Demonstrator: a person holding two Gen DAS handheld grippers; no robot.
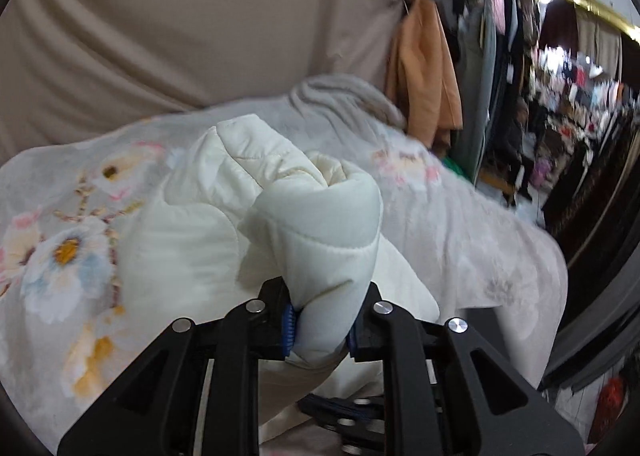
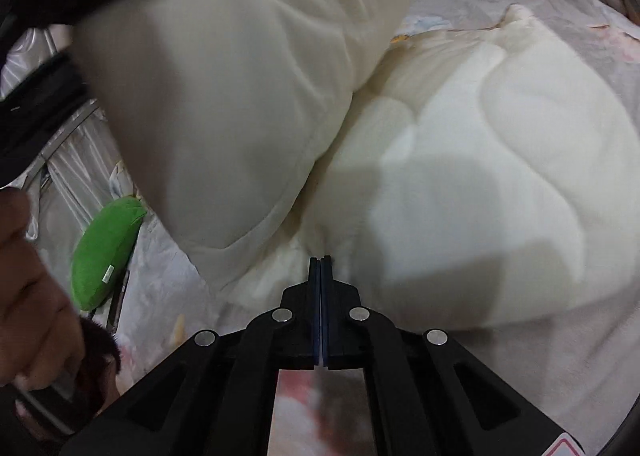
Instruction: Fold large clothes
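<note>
A cream quilted jacket (image 1: 224, 223) lies on a floral bedspread (image 1: 60, 256). My left gripper (image 1: 320, 330) is shut on a thick rolled fold of the jacket (image 1: 320, 223) and holds it raised above the bed. In the right wrist view the raised part of the jacket (image 2: 224, 95) hangs at the upper left, with the rest of the jacket (image 2: 480, 175) spread on the bed. My right gripper (image 2: 321, 268) is shut with its jaws together, and its tips rest at the jacket's near edge; nothing shows between them.
A beige sheet (image 1: 180, 15) hangs behind the bed. An orange garment (image 1: 424, 71) and other clothes hang at the right. A green item (image 2: 104, 248) lies at the bed's left edge. A person's hand (image 2: 28, 288) is at the far left.
</note>
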